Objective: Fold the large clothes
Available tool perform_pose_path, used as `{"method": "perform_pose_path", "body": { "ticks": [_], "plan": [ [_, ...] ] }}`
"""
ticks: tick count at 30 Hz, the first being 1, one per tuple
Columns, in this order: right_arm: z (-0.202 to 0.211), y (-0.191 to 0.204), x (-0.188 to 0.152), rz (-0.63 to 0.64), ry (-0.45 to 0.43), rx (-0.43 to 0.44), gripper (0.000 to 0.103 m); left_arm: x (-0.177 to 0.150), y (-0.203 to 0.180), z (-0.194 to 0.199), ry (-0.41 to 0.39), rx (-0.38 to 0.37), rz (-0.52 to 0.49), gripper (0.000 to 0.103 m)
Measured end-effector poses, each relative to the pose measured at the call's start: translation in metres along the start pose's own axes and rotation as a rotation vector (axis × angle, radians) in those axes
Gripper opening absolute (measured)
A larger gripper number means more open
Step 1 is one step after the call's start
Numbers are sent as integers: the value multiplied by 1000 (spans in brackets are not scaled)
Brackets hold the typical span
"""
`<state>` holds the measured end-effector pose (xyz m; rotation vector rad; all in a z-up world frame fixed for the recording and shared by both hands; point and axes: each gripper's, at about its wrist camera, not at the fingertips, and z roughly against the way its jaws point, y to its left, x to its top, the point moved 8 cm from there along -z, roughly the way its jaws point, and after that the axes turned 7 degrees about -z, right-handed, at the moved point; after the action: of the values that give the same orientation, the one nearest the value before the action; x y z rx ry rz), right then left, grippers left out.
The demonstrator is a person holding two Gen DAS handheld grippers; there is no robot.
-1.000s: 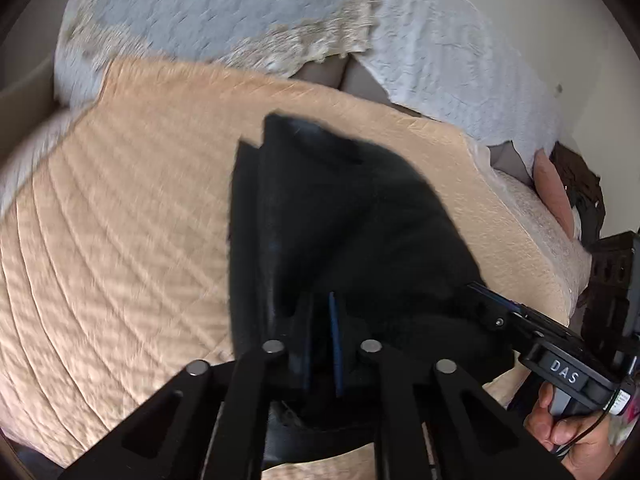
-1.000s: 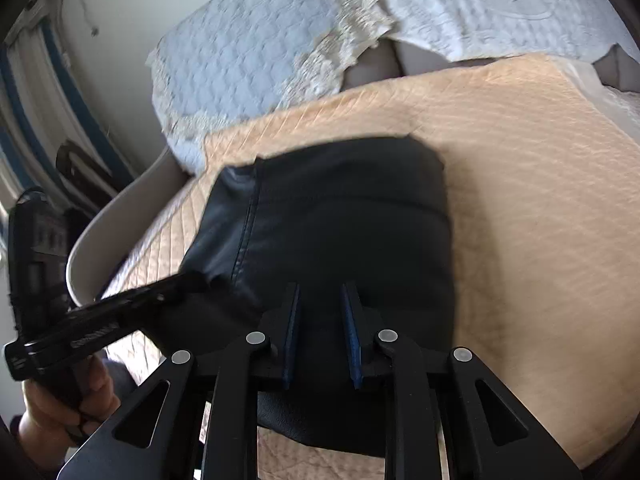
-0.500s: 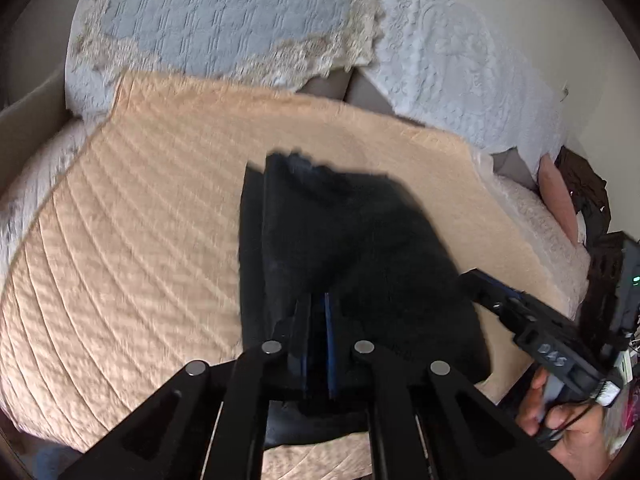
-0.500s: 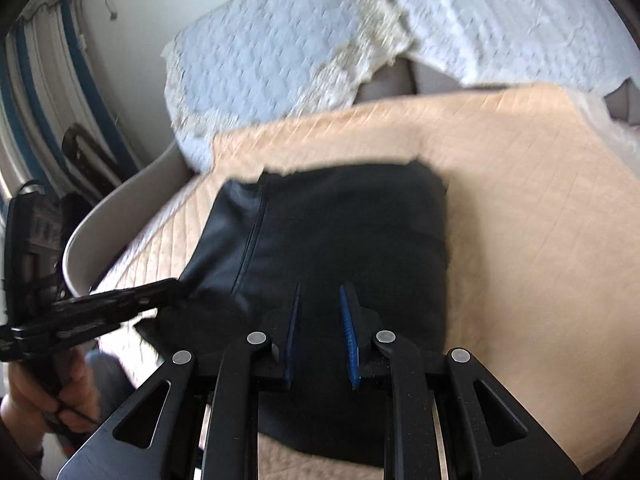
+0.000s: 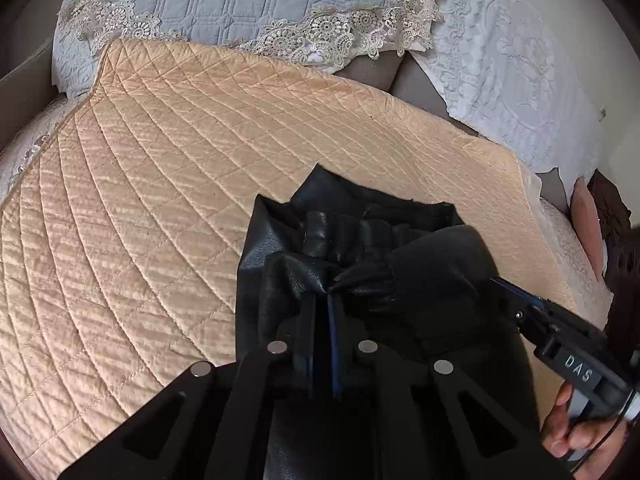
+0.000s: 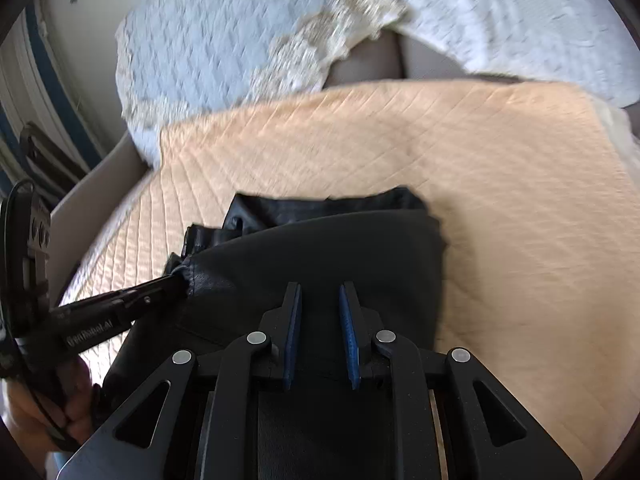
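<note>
In the left wrist view, the left gripper (image 5: 322, 300) is pinched tight on a bunched edge of the black leather-like garment (image 5: 420, 280), which lies at the near edge of the peach quilt (image 5: 160, 200); it looks heavy, limp and slick, best gripped at seams. The other tool reads "DAS". In the right wrist view, the right gripper (image 6: 320, 308) is slightly parted over the garment, though whether it grips fabric I cannot tell; the left tool's label is blurred.
</note>
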<state>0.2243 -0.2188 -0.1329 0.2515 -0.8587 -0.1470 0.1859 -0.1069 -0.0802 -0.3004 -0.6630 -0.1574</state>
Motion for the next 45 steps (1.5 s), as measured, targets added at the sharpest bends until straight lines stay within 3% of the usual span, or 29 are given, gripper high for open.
{"method": "perform_pose_path", "body": {
  "ticks": [11, 16, 21, 23, 26, 27, 29, 31, 38, 43, 45],
  "plan": [
    [-18, 3, -6, 40, 51, -45, 23, 3, 3, -3, -26, -28, 19, 7],
    [20, 1, -2, 33, -3, -29, 23, 6, -7, 29, -37, 20, -60, 7],
    [74, 10, -32, 47, -93, 21, 23, -29, -26, 89, -120, -33, -110, 7],
    [77, 15, -51, 56, -84, 23, 23, -52, -25, 91, -102, -22, -123, 8],
    [61, 24, -78, 72, -38, 29, 27, -79, -12, 85, -101, 4, -118, 15],
    [57, 28, -84, 93, -51, 14, 28, -80, -6, 83, -105, 25, -108, 26],
    [50, 37, -90, 148, -88, -23, 28, -80, 6, 79, -107, 28, -74, 29],
    [46, 37, -89, 124, -94, -5, 28, -81, 12, 74, -99, -3, -29, 33],
    [59, 35, -80, 150, -67, 2, 27, -71, 3, 81, -63, 21, -64, 31],
    [94, 23, -62, 112, -162, -3, 28, -38, -25, 117, -150, -4, -136, 30],
    [98, 16, -63, 84, -165, -4, 28, -40, -39, 119, -156, -24, -166, 30]
  ]
}}
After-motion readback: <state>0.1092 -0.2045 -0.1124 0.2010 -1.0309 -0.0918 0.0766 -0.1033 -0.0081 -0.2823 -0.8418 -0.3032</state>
